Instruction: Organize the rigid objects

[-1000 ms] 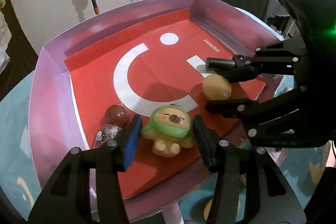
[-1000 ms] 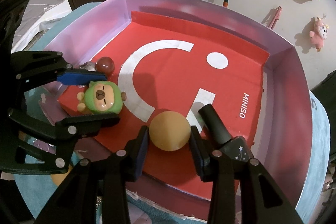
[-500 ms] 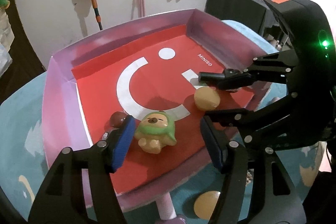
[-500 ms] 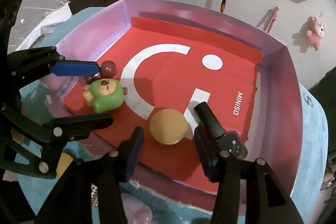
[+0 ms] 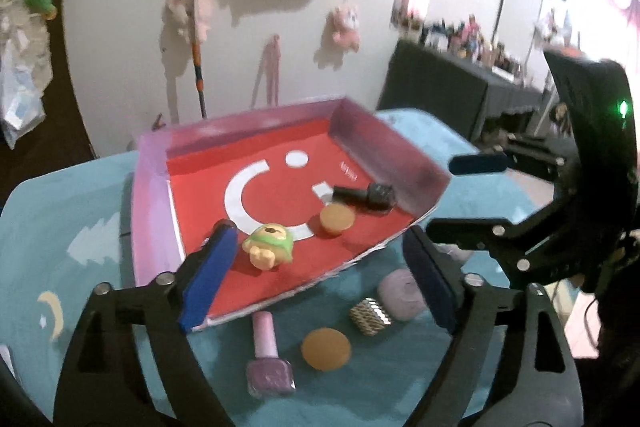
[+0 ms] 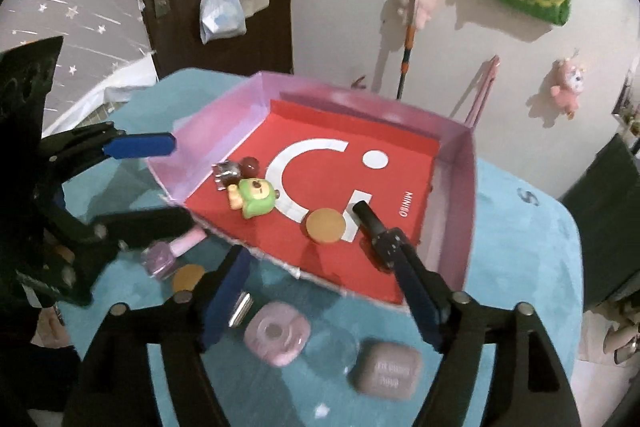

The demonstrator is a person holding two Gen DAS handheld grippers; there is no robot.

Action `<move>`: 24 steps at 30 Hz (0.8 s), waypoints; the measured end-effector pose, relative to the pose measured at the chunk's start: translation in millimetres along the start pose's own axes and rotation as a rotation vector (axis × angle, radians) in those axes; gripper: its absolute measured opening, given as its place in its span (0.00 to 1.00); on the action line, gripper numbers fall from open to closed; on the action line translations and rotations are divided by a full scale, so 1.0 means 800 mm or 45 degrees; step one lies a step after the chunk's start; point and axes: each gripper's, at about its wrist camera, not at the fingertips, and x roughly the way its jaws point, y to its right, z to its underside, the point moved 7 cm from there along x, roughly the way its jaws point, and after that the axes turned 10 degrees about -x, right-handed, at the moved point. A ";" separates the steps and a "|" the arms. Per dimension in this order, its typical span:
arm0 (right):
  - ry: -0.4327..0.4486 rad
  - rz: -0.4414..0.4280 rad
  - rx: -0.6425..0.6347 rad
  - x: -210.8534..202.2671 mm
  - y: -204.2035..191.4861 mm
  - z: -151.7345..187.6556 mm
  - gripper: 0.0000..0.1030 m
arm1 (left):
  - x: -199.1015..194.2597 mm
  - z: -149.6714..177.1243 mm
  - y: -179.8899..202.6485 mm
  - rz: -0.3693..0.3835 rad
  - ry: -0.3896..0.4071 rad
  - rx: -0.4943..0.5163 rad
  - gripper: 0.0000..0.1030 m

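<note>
right wrist | black bottle (image 6: 374, 227) cap toward far-left | both claws opening, empty

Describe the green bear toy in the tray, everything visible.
The green bear toy is a small glossy figure, plastic by the look: green hood, tan face, yellowish paws. It lies tilted on the red floor of the tray, near its open front edge, beside a dark red ball. Neither gripper touches it.

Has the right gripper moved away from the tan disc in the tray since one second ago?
Yes. The right gripper has drawn back toward the tray's near edge, jaws opening and empty; the tan disc lies on the red floor.
</note>
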 end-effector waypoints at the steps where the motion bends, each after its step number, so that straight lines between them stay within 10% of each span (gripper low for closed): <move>1: 0.014 0.017 0.004 -0.008 0.000 0.002 0.78 | -0.013 0.001 0.003 -0.002 0.037 -0.014 0.87; 13: 0.276 0.265 0.089 -0.123 -0.041 0.056 1.00 | -0.096 0.048 0.017 -0.177 0.281 -0.105 0.89; 24: 0.312 0.422 0.321 -0.095 -0.050 0.140 1.00 | -0.076 0.143 0.018 -0.338 0.273 -0.129 0.89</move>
